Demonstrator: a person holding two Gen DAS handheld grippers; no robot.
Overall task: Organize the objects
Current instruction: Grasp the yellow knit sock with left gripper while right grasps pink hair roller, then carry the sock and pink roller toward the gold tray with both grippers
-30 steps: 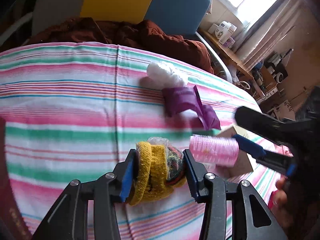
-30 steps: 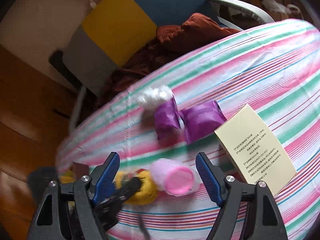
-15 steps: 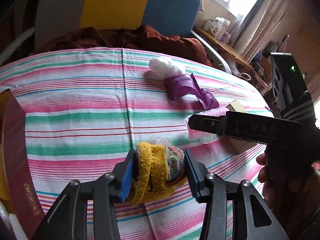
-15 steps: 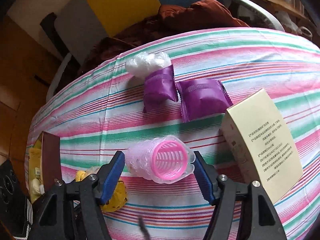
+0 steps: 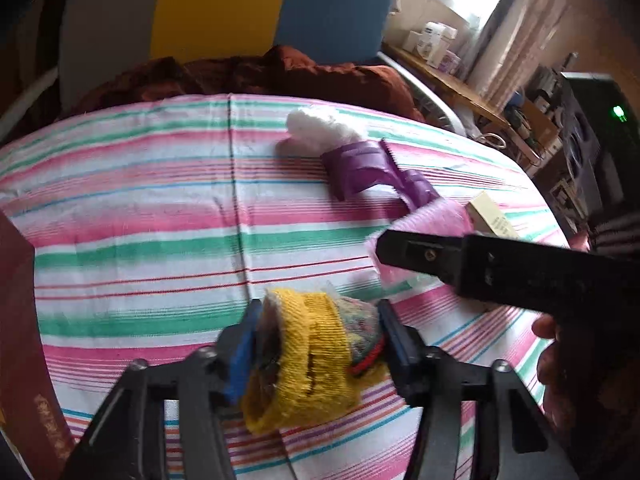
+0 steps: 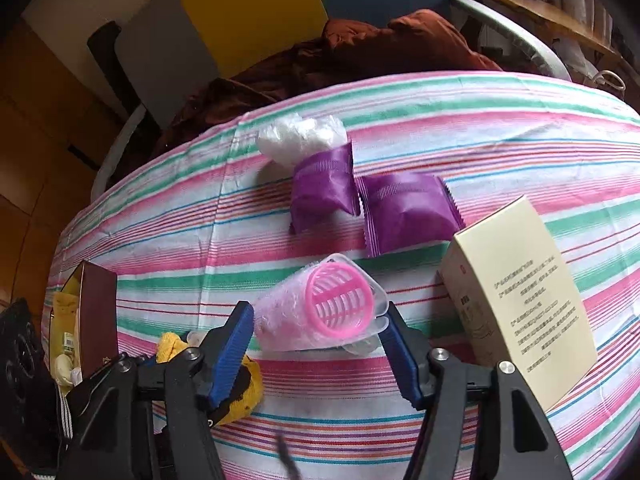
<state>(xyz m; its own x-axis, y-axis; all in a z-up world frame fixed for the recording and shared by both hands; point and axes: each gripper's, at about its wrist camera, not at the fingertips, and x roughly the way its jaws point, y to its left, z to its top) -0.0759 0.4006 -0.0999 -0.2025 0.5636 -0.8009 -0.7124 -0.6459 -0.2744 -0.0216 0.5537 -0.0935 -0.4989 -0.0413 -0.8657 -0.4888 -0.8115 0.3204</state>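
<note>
My left gripper (image 5: 318, 320) holds a rolled yellow knit sock bundle (image 5: 312, 356) just above the striped tablecloth (image 5: 140, 208); its jaws are closing and both pads press on the bundle. A pink hair roller in a clear plastic pack (image 6: 336, 300) lies on the cloth between the jaws of my right gripper (image 6: 320, 320). These jaws are closing too, and the blue pads touch the pack on both sides. In the left wrist view a black right-gripper finger (image 5: 420, 250) crosses in front of the pink roller (image 5: 432, 220). The yellow bundle (image 6: 248, 384) shows at the right wrist view's lower left.
Two purple sachets (image 6: 324, 192) (image 6: 408, 212) and a white plastic wad (image 6: 300, 136) lie further back. A cream printed box (image 6: 520, 300) stands right of the roller. A dark red open box (image 6: 98, 312) sits at the table's left edge. A brown cloth (image 6: 360, 52) lies on the chair behind.
My right gripper has come down over the pink roller and its jaws have narrowed onto the pack. The left gripper has kept hold of the yellow bundle and rolled slightly.
</note>
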